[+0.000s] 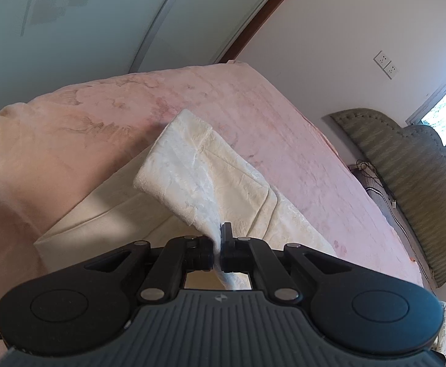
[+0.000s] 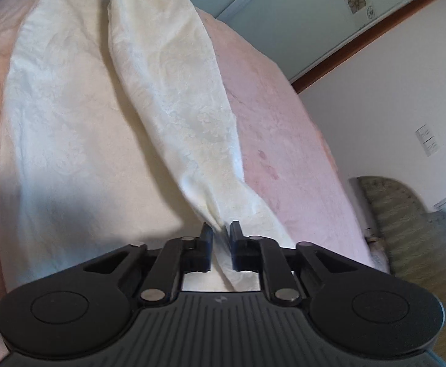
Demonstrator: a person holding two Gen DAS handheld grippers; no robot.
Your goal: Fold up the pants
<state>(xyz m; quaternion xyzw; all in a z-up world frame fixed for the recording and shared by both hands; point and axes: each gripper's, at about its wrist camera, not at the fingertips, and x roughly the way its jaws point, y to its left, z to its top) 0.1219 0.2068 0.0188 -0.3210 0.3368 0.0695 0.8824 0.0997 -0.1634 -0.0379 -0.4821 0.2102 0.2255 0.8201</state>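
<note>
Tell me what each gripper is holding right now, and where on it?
Both hold the cream pants: the left gripper pinches a bunched edge, and the right gripper pinches the gathered end of the lifted leg.

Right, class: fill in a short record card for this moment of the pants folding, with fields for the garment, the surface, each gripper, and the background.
garment: cream pants, one layer lifted, the rest lying flat
surface: pink blanket on a bed
left gripper: shut on a pinch of the fabric
right gripper: shut on a gathered edge of the fabric
lifted part: a strip hanging between the two grippers
background: green padded headboard; wall socket
stage: fold under way, not yet laid down
</note>
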